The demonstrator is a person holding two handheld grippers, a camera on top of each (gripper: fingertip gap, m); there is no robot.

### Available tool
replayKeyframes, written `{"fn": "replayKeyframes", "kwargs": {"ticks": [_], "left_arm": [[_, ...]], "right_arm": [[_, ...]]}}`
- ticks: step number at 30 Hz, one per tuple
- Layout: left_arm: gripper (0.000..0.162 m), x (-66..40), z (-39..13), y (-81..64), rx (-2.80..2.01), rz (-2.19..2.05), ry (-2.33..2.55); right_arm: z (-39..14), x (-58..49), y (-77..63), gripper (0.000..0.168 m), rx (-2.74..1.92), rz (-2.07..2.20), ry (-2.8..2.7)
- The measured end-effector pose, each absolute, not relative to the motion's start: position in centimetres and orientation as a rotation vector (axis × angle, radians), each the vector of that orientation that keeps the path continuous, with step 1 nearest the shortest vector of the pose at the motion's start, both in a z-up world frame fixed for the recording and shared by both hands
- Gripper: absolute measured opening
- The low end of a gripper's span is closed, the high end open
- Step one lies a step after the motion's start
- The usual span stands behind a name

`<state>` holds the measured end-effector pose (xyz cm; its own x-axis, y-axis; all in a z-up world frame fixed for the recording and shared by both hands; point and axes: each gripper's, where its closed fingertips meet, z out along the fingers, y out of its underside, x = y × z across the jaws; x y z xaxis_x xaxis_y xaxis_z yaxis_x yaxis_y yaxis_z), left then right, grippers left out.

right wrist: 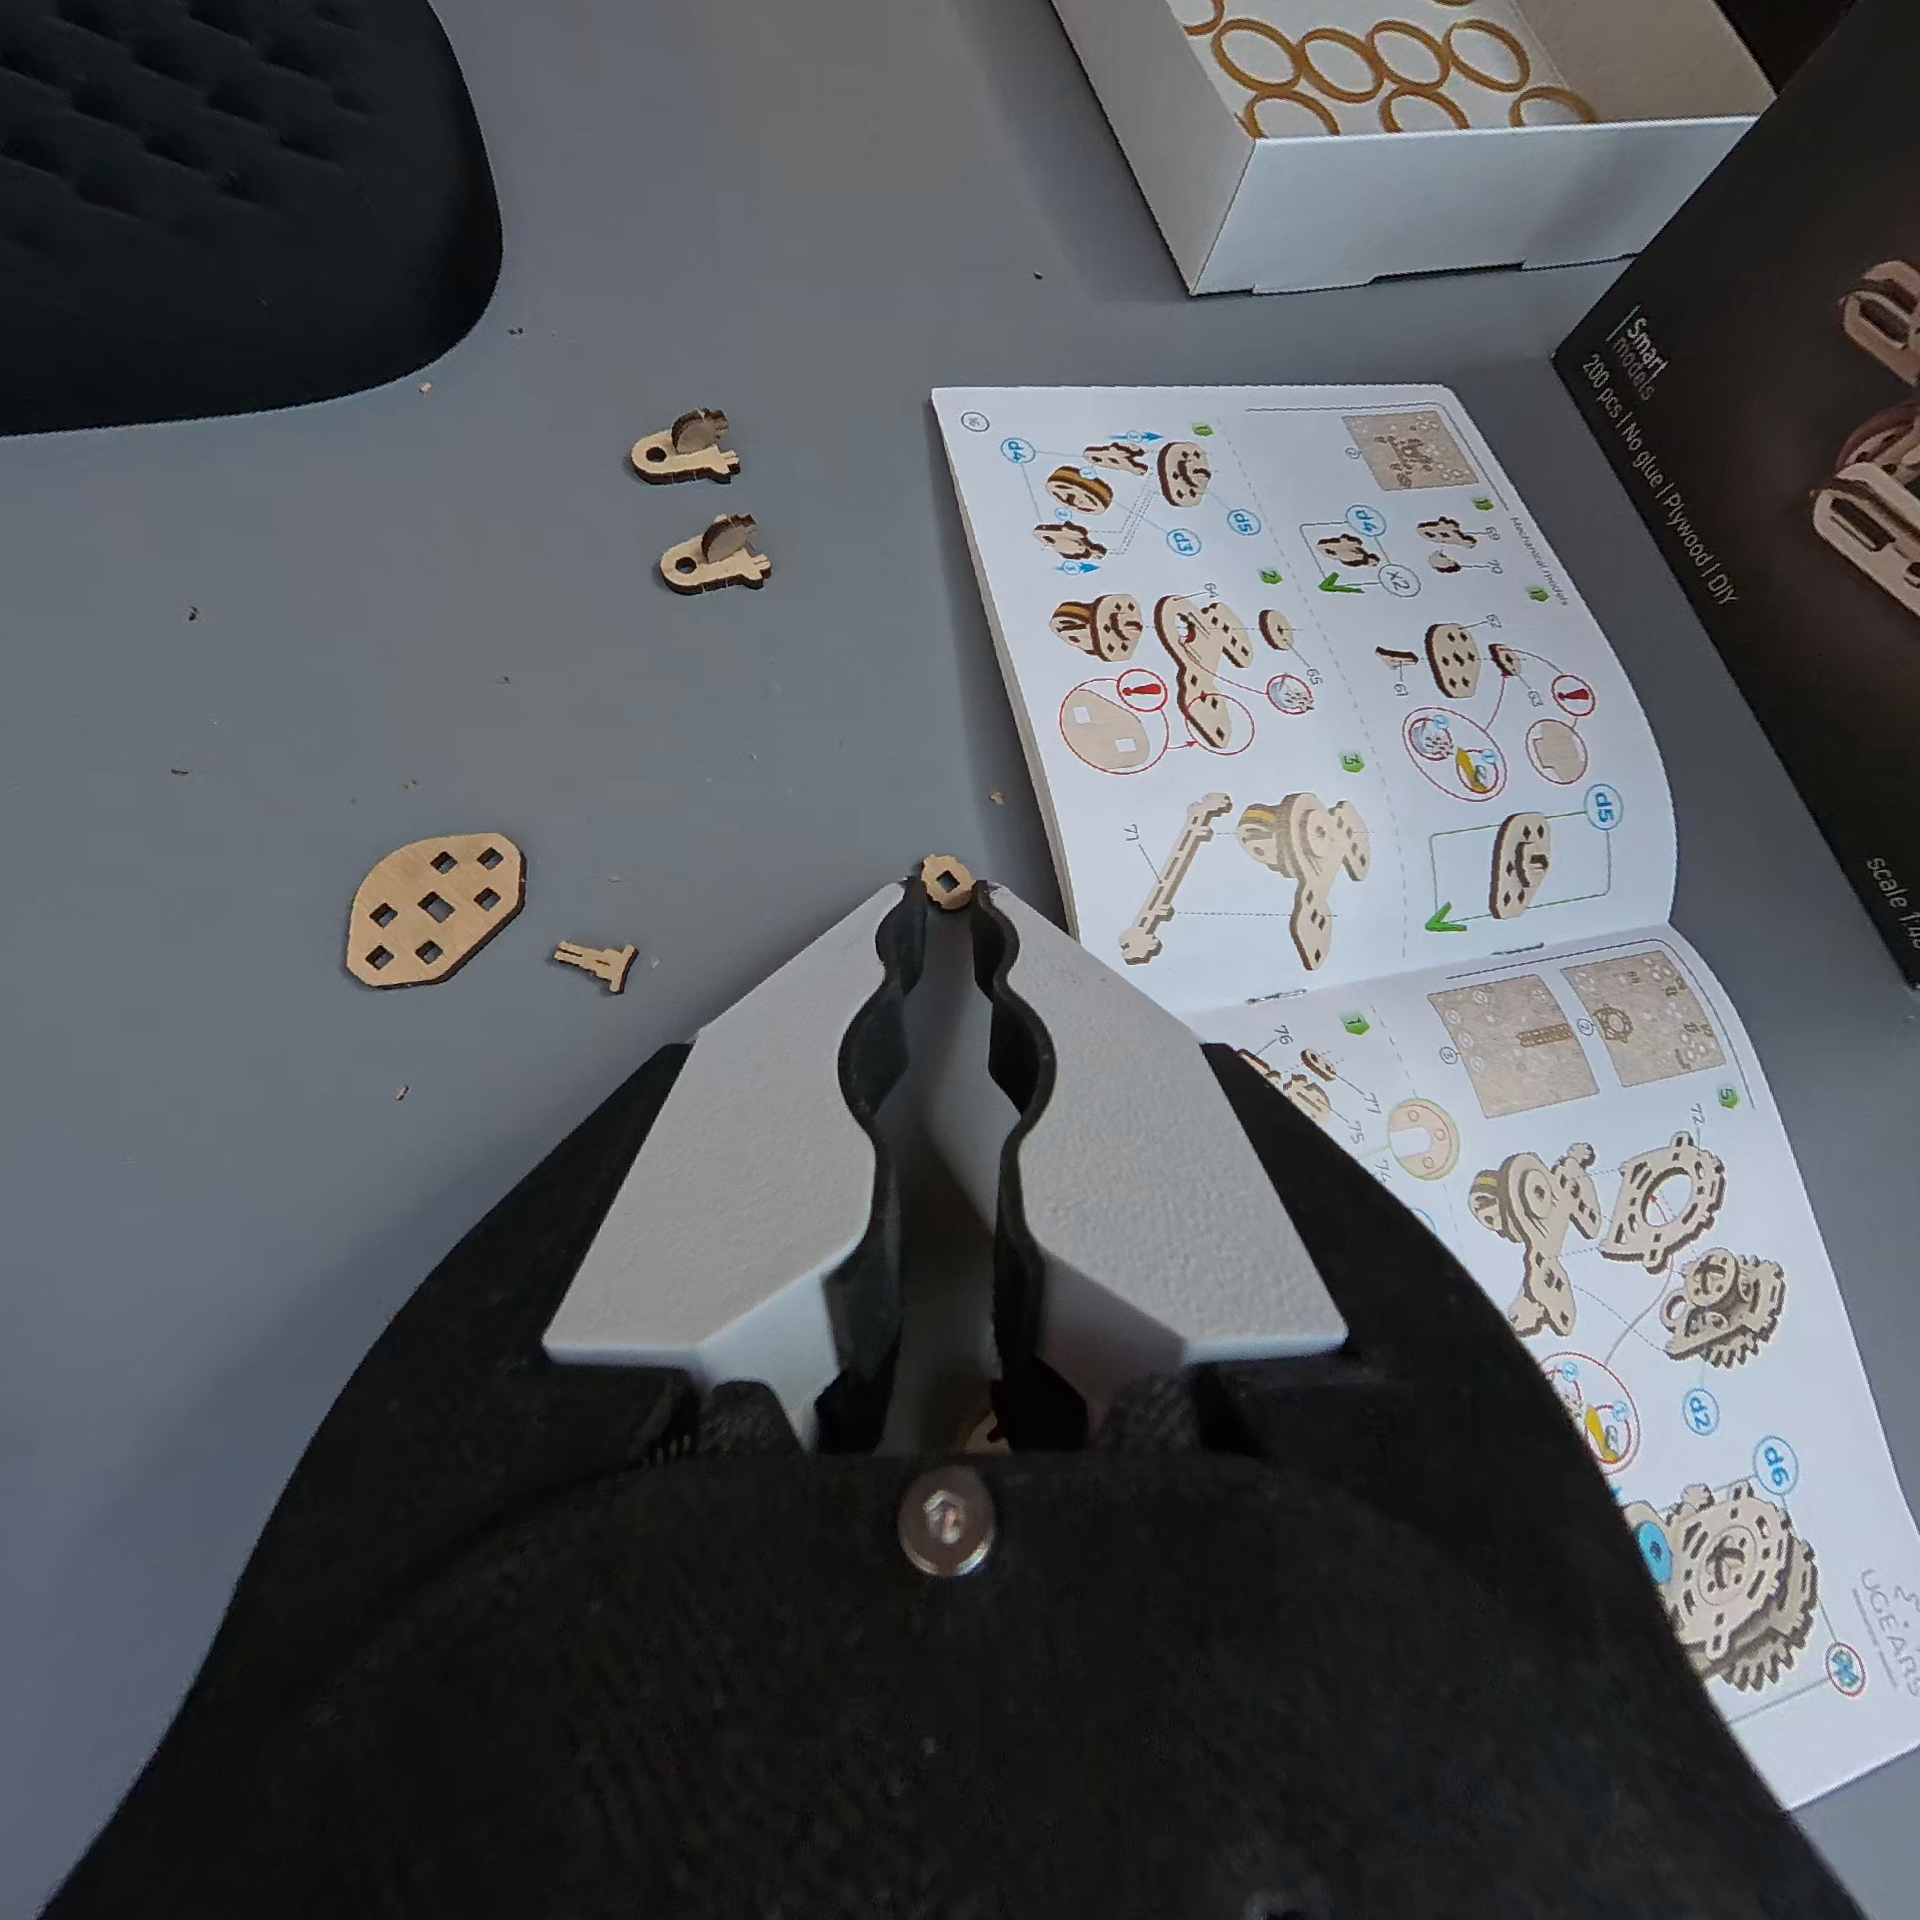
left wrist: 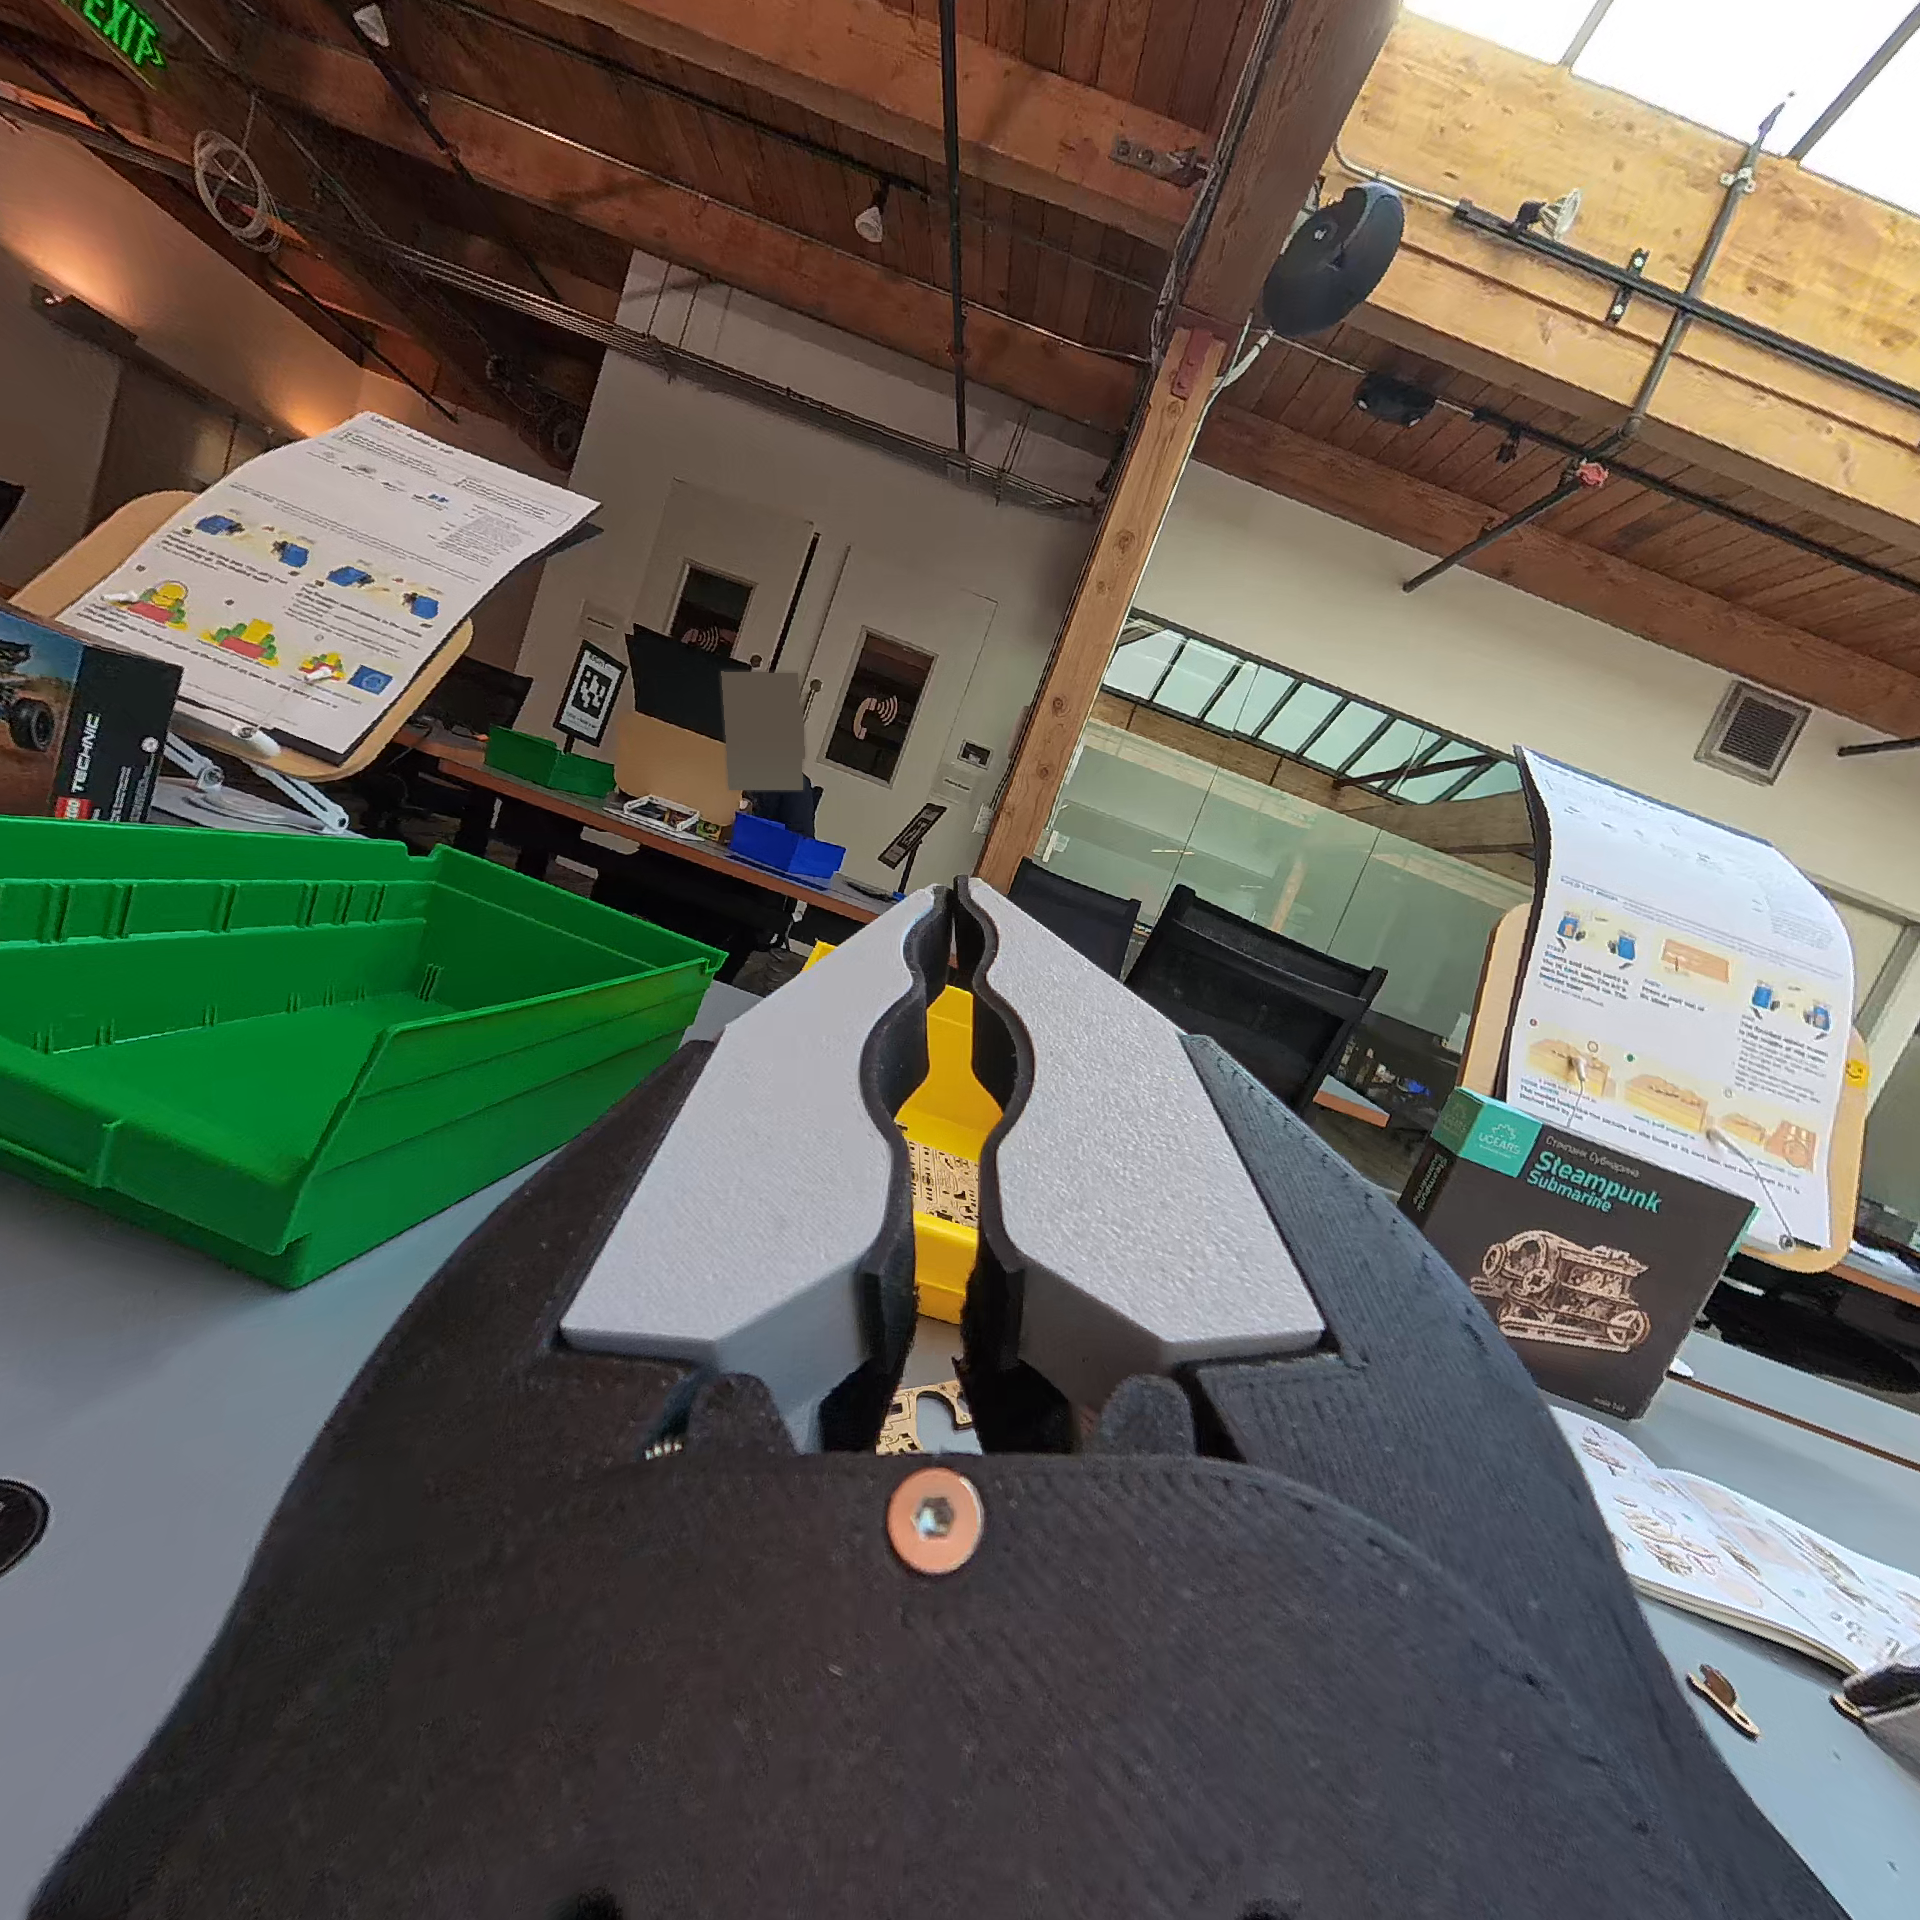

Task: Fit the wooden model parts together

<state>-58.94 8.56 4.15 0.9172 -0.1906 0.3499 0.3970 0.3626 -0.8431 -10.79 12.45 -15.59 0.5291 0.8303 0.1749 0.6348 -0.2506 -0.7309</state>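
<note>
In the right wrist view my right gripper (right wrist: pixel 945 902) is shut on a small wooden washer with a square hole (right wrist: pixel 947 882), pinched at the very fingertips just above the grey table. An oval wooden plate with several square holes (right wrist: pixel 436 909) lies to the left, with a small T-shaped wooden peg (right wrist: pixel 600 962) beside it. Two small assembled wooden pieces (right wrist: pixel 686 449) (right wrist: pixel 717 556) lie farther off. In the left wrist view my left gripper (left wrist: pixel 958 896) is shut, tilted upward, with nothing visible between its tips.
An open instruction booklet (right wrist: pixel 1299 675) lies right of the right gripper, with a white box of wooden ring sheets (right wrist: pixel 1403 187) and the dark model box (right wrist: pixel 1766 468) beyond. A green bin (left wrist: pixel 312 1060), a yellow bin (left wrist: pixel 948 1081) and the model box (left wrist: pixel 1579 1257) stand ahead of the left gripper. Left tips to right tips: about 50 cm.
</note>
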Motion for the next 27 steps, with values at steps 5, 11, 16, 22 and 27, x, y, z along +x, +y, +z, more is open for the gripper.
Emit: {"fn": "replayKeyframes", "kwargs": {"ticks": [5, 11, 16, 22, 27], "left_arm": [[0.000, -58.5, 4.1, 8.8, -1.152, -0.408, -0.188], [0.000, -58.1, 4.1, 8.9, -1.164, -0.414, -0.173], [0.000, -58.2, 4.2, 8.8, -1.154, -0.417, -0.179], [0.000, -57.9, 4.1, 9.0, -1.163, -0.418, -0.170], [0.000, -57.9, 4.1, 9.0, -1.163, -0.424, -0.170]], "right_arm": [[-15.6, -11.2, 12.2, 0.009, -1.970, 0.307, -1.218], [-15.6, -11.8, 11.8, 0.009, -1.957, 0.332, -1.240], [-15.6, -12.3, 11.6, 0.009, -1.947, 0.347, -1.252], [-15.5, -12.9, 11.5, 0.009, -1.921, 0.332, -1.276], [-14.9, -14.3, 11.1, 0.008, -1.885, 0.381, -1.287]]}}
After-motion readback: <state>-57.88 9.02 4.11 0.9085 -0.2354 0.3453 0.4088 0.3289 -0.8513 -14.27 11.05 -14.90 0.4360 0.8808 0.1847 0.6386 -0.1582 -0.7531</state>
